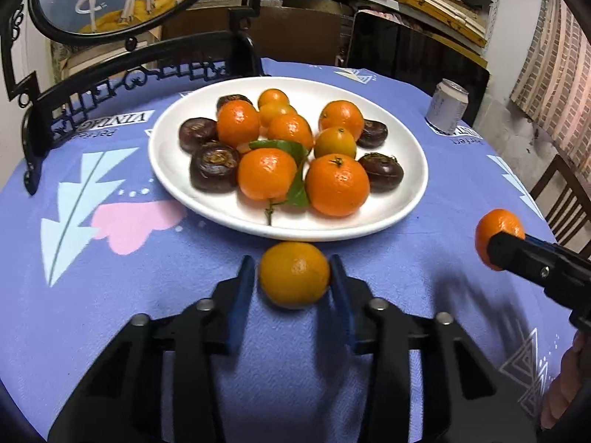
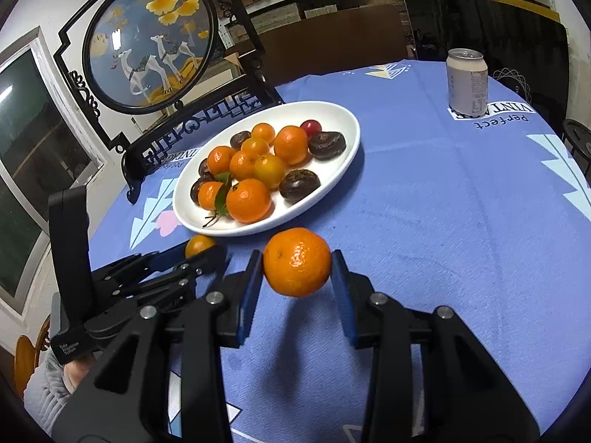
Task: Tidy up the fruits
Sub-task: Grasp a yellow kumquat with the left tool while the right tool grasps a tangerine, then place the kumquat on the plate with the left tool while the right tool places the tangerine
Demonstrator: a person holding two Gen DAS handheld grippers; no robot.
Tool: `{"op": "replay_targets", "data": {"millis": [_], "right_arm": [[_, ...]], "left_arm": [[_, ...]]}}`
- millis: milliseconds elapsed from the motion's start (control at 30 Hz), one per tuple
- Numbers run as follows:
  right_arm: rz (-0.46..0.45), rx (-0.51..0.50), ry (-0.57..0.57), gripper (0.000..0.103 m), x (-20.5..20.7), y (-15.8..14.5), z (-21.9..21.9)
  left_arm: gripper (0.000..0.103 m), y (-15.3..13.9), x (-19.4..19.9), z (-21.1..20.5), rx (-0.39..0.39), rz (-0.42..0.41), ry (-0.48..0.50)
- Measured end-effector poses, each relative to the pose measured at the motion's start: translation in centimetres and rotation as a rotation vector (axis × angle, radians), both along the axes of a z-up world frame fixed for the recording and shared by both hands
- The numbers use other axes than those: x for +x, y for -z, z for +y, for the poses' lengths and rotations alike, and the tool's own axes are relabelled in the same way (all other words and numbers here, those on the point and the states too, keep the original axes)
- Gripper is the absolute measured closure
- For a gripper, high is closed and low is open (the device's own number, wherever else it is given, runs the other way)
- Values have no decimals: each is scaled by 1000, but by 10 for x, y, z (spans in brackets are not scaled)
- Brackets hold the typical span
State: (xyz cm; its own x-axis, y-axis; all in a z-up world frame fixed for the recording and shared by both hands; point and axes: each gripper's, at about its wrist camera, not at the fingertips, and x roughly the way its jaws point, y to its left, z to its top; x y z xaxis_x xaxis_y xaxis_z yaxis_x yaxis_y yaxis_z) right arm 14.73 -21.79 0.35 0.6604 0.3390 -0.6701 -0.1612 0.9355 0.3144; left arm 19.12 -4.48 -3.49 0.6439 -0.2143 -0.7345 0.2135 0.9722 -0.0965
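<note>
A white plate [image 1: 406,199] on the blue tablecloth holds several oranges and several dark brown fruits; it also shows in the right wrist view [image 2: 347,125]. My left gripper [image 1: 294,277] is shut on a yellowish orange [image 1: 294,275] just in front of the plate's near rim. My right gripper [image 2: 297,264] is shut on a deeper orange tangerine [image 2: 297,262] and holds it above the cloth, in front of the plate. In the left wrist view the right gripper's tangerine [image 1: 498,229] is at the far right. The left gripper's orange [image 2: 199,245] shows at left in the right wrist view.
A drink can [image 1: 447,107] stands beyond the plate to the right, also seen in the right wrist view [image 2: 467,81]. A black-framed round picture stand [image 2: 147,44] rises behind the plate at left. A wooden chair [image 1: 565,199] is beside the table at right.
</note>
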Motion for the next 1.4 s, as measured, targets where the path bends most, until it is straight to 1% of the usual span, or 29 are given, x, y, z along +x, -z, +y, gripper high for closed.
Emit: {"op": "replay_targets", "data": {"millis": [67,167,200,333,400,433,533,667,833,967,1033,1100,1200,1267,1400], "right_arm": [[-1,-4,-1,65,0,0,1],[-5,-7,-1,65,-1,-1,2],[-5,-9,-1,65,-1,-1,2],[-1,-28,-15,65,-2,3,8],[5,-41,-29,65,-3,6,14],[12,-51,-41,65,-4,9,19],[28,-80,-81,65,-9,17,35],[22,-109,-138,65,-24,20,54],[-15,-117,-160,65,-41,12,60],[-76,-93,-131,65,-53,-6,50],[-111,-81,-101,65,-56,-18,40],[-126,-63,-84,65,-55,-27,31],[-150,-40,-51,65,-44,-48,15],[-176,-68,-30,65,-35,-62,10],[-212,-69,-1,65,-9,-85,3]], "left_arm": [[65,1,0,-2,15,-5,7],[65,0,-4,4,-1,-3,-2],[65,0,-7,6,6,-5,-11],[65,-6,-28,27,25,-23,-52],[65,-10,-43,39,52,-46,-81],[65,-12,-48,44,51,-49,-85],[65,-15,-66,60,16,-43,-98],[65,-17,-82,58,19,-58,-80],[65,-26,-100,52,48,-122,-76],[65,-39,-102,57,37,-153,-103],[65,-48,-96,60,19,-154,-107],[65,-61,-88,63,3,-161,-110],[65,-91,-74,64,3,-207,-112],[65,-110,-64,61,6,-242,-117],[65,-131,-34,55,-19,-261,-118]]}}
